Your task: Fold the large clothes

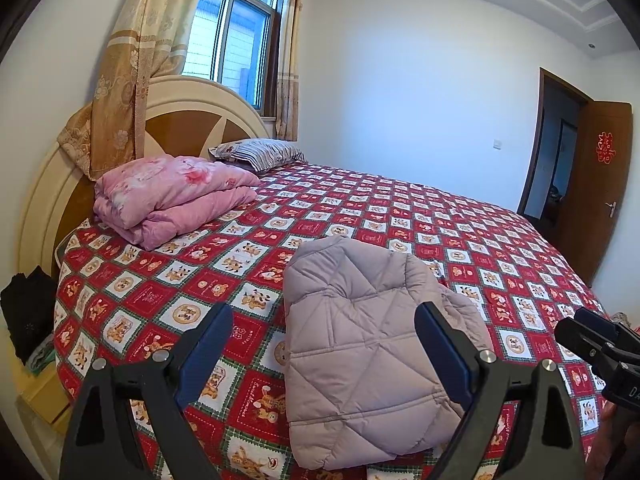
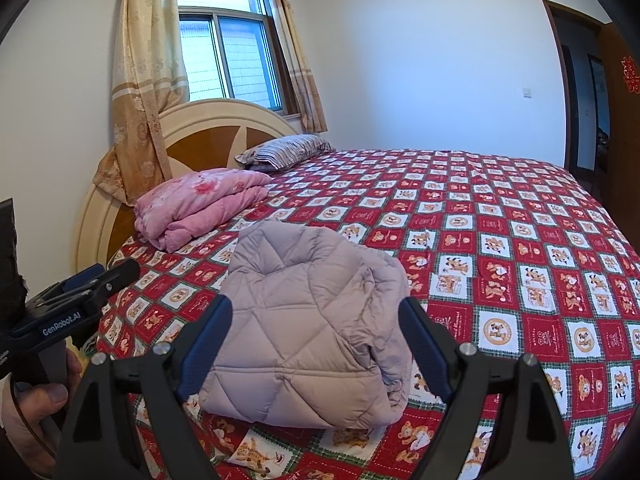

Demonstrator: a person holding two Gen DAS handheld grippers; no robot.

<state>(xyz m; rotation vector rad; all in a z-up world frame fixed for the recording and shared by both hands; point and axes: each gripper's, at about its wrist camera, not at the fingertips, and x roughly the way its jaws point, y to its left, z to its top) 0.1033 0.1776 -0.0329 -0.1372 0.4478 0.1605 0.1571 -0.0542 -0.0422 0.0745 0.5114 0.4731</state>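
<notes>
Left wrist view: your left gripper (image 1: 324,340) tilts gently downward over the bed (image 1: 500,240), its jaws spread wide and holding nothing. The folded grey quilted jacket (image 1: 360,352) lies flat on the bedspread between and just beyond the jaws; the right finger overlaps its edge in the picture, though I cannot tell whether it touches. Off to the right of the jaws your right gripper (image 1: 600,344) pokes in, seen side-on. Only this view shows the dark clothes pile (image 1: 28,312) far left of the jaws, beside the bed.

Right wrist view: your right gripper (image 2: 316,336) points down at a similar shallow angle, jaws wide apart and empty. The jacket (image 2: 308,332) sits between them, a loose rumpled fold bulging toward the right finger. Left of the jaws you can see your left gripper (image 2: 84,296) and the hand (image 2: 36,412) wrapped round its handle, which the other view does not show.

Counted across both views: one jacket, one folded pink quilt (image 2: 200,208) and one striped pillow (image 2: 288,152) beyond the jaws near the headboard (image 2: 208,140), two grippers.
</notes>
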